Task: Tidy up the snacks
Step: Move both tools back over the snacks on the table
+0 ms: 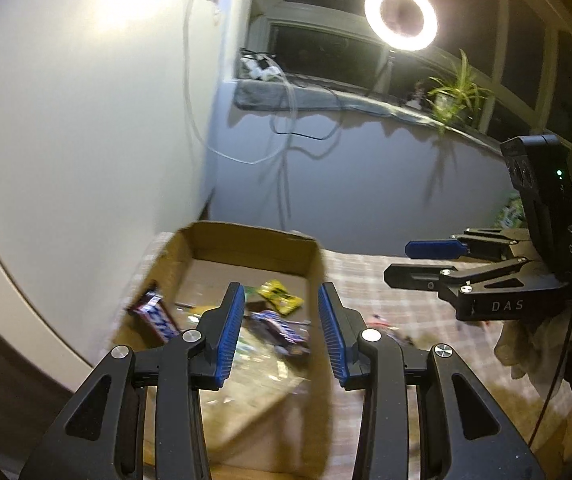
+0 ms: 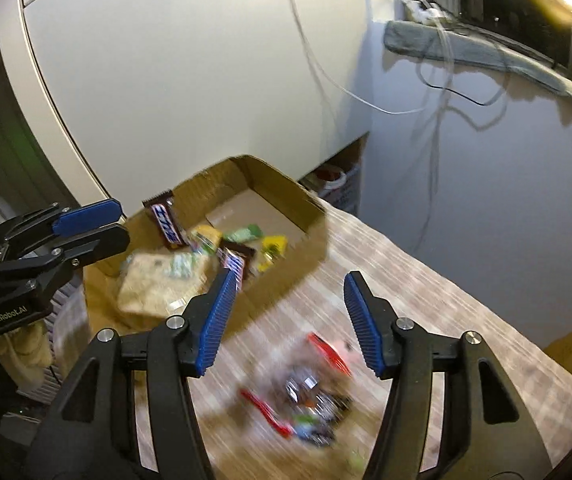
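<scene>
Two hand-held tongs hover over a counter (image 2: 426, 280) covered in a checked cloth, where an open cardboard box (image 2: 286, 196) stands against a white cabinet (image 2: 166, 60). Inside the box lie several snacks: a brown candy bar (image 2: 166, 218) propped against the near-left wall, a second brown bar (image 2: 234, 260) towards the middle, a yellow packet (image 1: 280, 297) and a pale clear bag (image 2: 158, 284). The left tongs (image 1: 281, 334) are held part-way open above the box with nothing between their blue pads. The right tongs (image 2: 286, 322) gape wider, also empty, over the cloth just beside the box. Below them a blurred heap of loose wrapped snacks (image 2: 306, 396), some in red wrappers, lies on the counter outside the box. Each pair of tongs appears at the edge of the other's view, gripped by a pale gloved hand (image 1: 526, 344). A ring light (image 1: 401, 16) glows by the dark window, above a sill holding a potted plant (image 1: 452, 94).
</scene>
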